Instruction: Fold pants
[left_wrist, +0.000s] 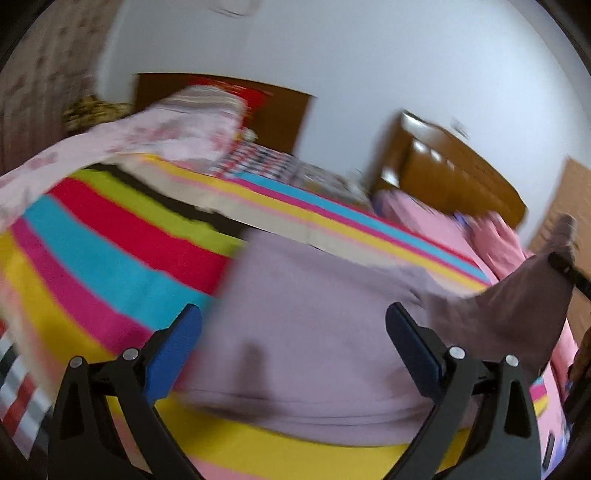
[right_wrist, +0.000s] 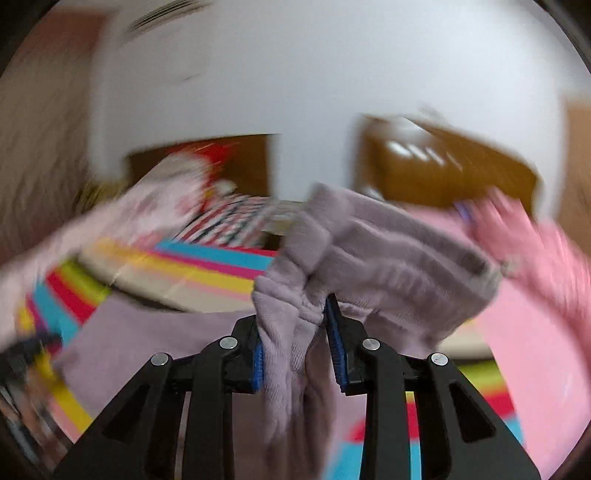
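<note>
Pinching a bunched fold of the mauve pants (right_wrist: 295, 332) at frame centre, the right gripper (right_wrist: 297, 347) lifts it above the striped bed (left_wrist: 110, 236), while the left gripper (left_wrist: 293, 343) hangs wide open, empty, over the spread cloth.

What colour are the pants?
Muted lilac-grey, plain; the pants show best in the left wrist view.

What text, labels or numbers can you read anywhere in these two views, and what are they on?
None readable.
The pants, held in the right gripper, show no label.
The open left gripper bears no marking.
The striped bedspread carries only stripes.
Both views are motion-blurred.
</note>
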